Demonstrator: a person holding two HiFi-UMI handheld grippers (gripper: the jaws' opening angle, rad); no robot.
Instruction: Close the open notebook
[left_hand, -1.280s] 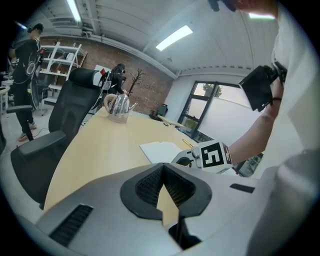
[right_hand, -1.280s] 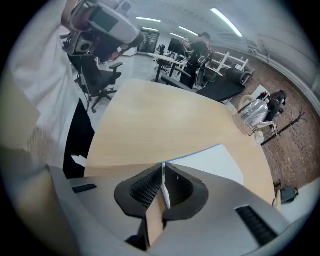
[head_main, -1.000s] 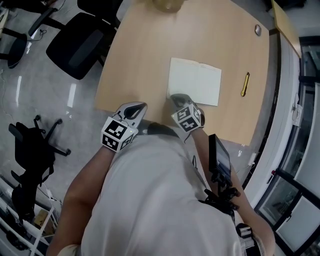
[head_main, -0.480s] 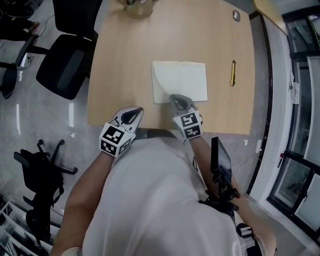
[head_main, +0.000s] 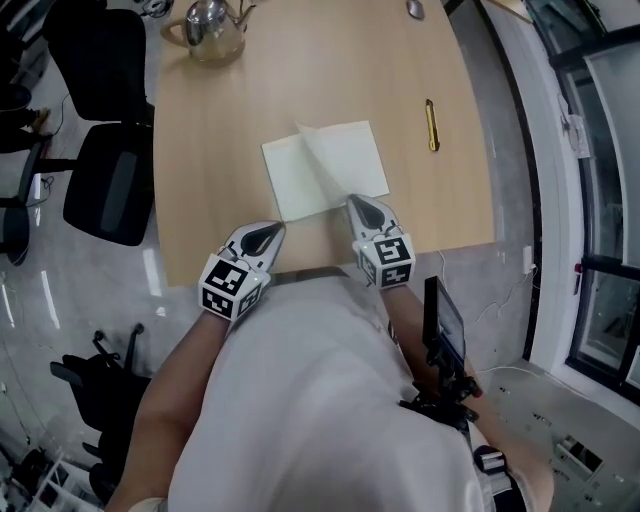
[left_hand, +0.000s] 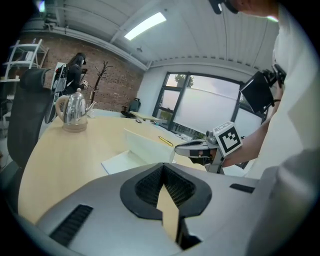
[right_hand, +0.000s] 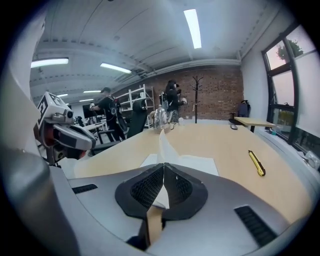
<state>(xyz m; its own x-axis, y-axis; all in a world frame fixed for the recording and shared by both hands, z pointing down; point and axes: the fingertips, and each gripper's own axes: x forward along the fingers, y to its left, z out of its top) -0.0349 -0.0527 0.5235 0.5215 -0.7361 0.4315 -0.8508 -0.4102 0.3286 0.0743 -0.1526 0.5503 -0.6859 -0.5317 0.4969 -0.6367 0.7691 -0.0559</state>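
On the table (head_main: 230, 150), right gripper (head_main: 358, 204) is pinching a leaf of the notebook (head_main: 300, 185) — arc it leftward; left gripper (head_main: 270, 232) is idling closed, empty.

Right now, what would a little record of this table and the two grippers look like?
table: pale wood
notebook: open, its right page tilted up off the table
right gripper: shut on the page's near edge
left gripper: shut, empty, at the table's near edge, beside the notebook
yellow tool: flat on the table, right of the notebook, apart from it
kettle: far left of the table
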